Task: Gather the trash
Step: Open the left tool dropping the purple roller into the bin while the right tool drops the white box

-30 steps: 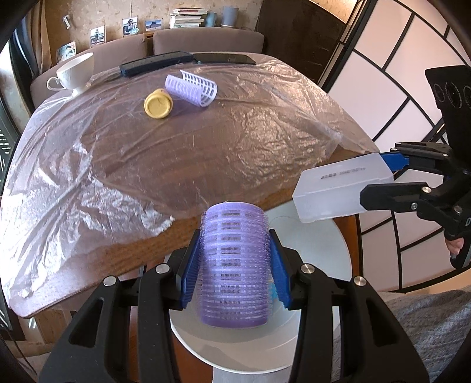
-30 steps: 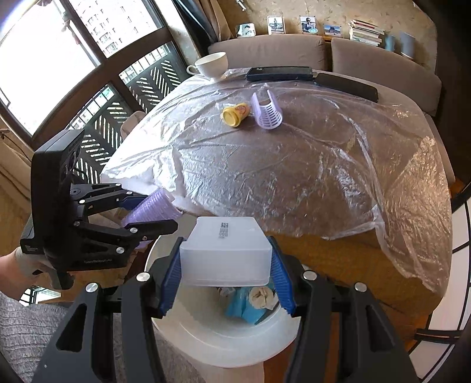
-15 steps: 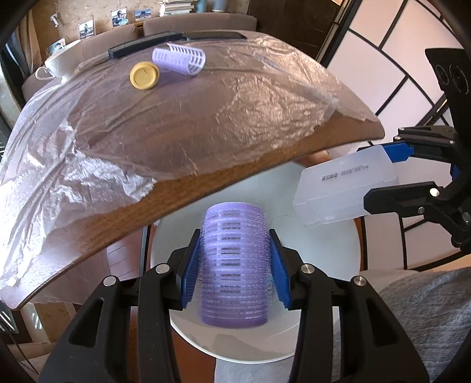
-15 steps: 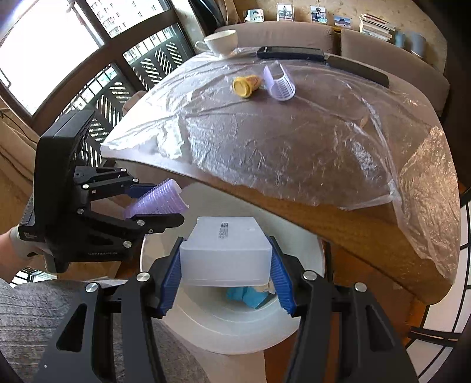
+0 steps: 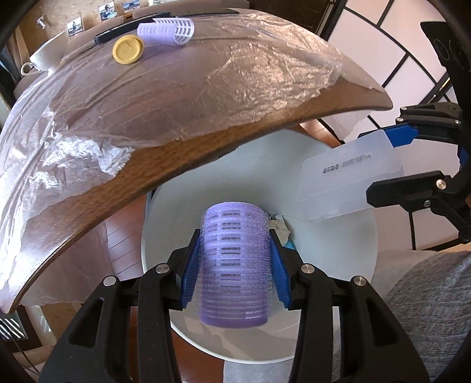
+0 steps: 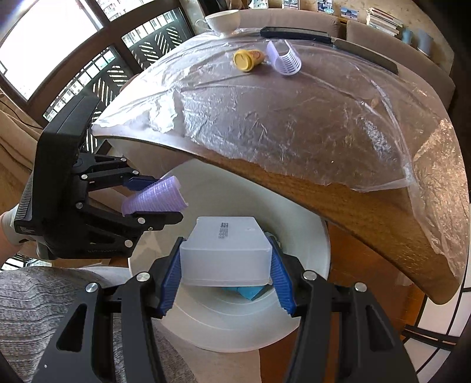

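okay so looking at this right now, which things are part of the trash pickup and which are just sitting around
Part of the job:
- purple hair roller, held in the left gripper
- translucent plastic box, held in the right gripper
- white bin beneath both
- yellow cap and lilac roller on the table, probably next

Just lying about:
- white cup
- black remotes
- plastic sheet
- books

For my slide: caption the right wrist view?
Right hand-held gripper holds translucent box over white bin.
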{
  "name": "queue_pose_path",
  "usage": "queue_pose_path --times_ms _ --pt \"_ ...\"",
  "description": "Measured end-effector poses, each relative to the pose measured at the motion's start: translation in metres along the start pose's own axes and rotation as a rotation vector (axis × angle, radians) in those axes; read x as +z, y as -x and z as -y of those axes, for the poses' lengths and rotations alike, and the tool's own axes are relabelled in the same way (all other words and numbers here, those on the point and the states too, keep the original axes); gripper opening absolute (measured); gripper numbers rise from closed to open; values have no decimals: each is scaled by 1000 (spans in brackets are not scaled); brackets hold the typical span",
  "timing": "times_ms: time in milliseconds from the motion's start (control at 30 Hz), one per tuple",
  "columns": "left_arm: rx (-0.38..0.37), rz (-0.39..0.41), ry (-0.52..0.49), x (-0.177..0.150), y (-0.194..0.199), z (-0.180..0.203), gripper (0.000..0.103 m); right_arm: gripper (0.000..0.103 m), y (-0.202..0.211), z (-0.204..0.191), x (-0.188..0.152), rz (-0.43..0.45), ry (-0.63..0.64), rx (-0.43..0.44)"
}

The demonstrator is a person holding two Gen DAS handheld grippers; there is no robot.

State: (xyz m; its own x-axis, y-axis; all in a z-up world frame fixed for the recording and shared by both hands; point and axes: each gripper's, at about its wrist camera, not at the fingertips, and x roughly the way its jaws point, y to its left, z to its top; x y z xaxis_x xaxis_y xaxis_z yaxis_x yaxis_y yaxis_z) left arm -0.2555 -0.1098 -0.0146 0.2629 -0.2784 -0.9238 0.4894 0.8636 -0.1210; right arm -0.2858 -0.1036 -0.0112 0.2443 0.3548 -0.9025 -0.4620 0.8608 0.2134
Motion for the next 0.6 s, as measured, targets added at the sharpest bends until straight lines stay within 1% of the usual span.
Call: queue_pose_path --times_ms 467,600 --pt "21 -52 -23 -10 -28 2 45 54 -34 -2 2 -52 18 -11" --pt "28 -66 -26 -11 -37 4 45 54 -45 0 -3 -67 21 -18"
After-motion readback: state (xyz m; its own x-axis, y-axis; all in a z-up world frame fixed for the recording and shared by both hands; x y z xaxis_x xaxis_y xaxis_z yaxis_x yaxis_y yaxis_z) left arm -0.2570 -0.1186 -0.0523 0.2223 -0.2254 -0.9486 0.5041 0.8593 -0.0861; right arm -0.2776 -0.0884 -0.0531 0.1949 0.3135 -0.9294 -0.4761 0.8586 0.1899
